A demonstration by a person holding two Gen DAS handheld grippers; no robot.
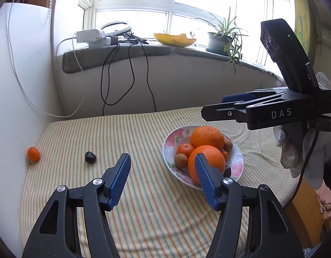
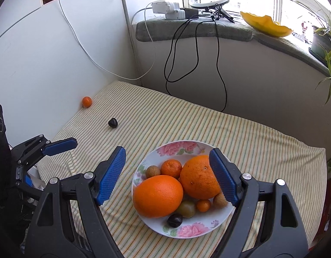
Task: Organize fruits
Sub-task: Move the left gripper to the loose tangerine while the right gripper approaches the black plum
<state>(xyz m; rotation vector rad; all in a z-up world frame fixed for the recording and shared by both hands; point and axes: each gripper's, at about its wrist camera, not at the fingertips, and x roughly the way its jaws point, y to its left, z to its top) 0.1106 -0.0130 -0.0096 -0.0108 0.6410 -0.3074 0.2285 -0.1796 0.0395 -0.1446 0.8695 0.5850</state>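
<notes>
Right wrist view: right gripper (image 2: 167,175) empty, jaws wide above plate (image 2: 186,233); left gripper (image 1: 163,172) likewise agape, nearer stray plum (image 1: 90,157), likely next.

White letters "DAS" on side of the black plastic right gripper (image 1: 212,109) body, left wrist view; single white "G" on the black camera housing (image 1: 287,56) mounted above it; no other readable text
</notes>
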